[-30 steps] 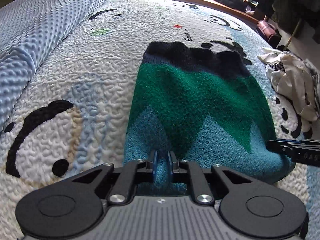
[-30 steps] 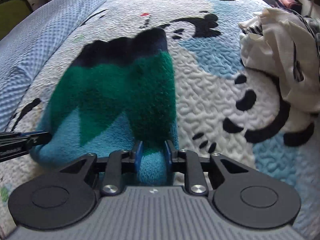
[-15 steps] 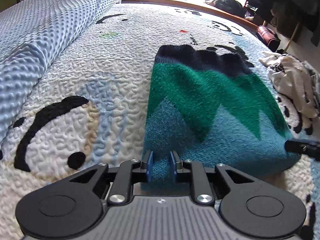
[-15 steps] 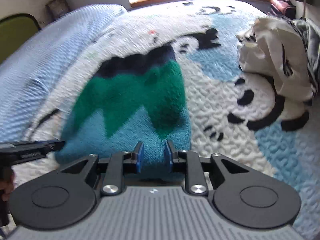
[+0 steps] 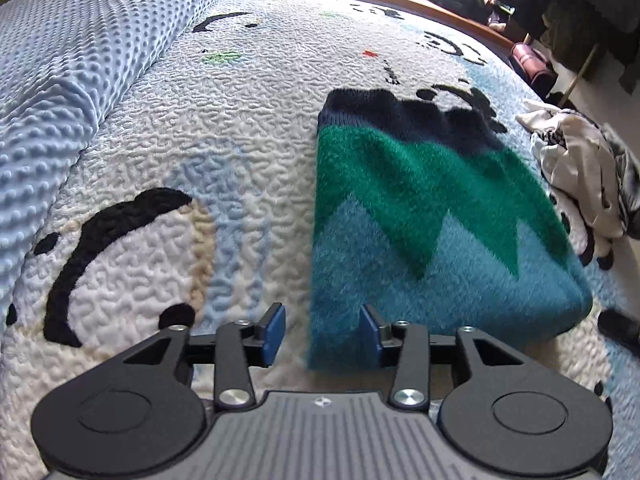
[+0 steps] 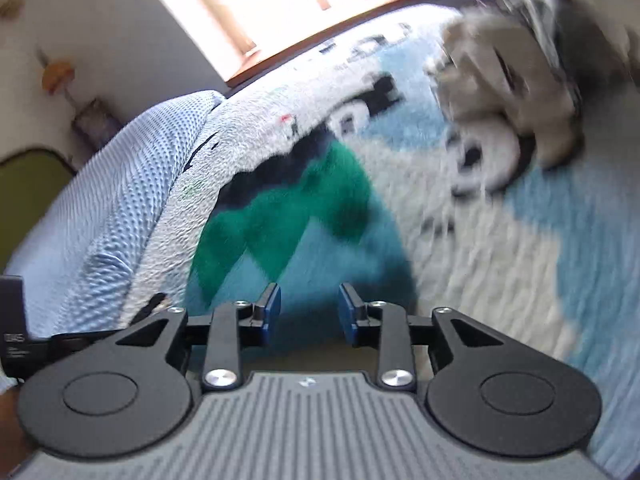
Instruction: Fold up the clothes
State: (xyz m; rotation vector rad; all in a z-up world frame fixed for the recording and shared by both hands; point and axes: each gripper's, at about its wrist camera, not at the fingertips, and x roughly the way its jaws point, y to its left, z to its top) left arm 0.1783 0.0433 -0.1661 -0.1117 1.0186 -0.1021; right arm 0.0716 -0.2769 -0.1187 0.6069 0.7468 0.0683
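You have daylight entering from the window (image 6: pixel 256 4) at the far end, blown out to white glare in both views. Your left wrist picture is sharp, with only slight smear at the sweater's (image 5: pixel 420 216) near edge. Your right wrist picture is tilted and motion-blurred throughout. Fisheye curvature bends all edges

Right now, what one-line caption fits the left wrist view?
Left gripper opening over the near edge of the folded green-and-blue sweater on the panda bedspread.
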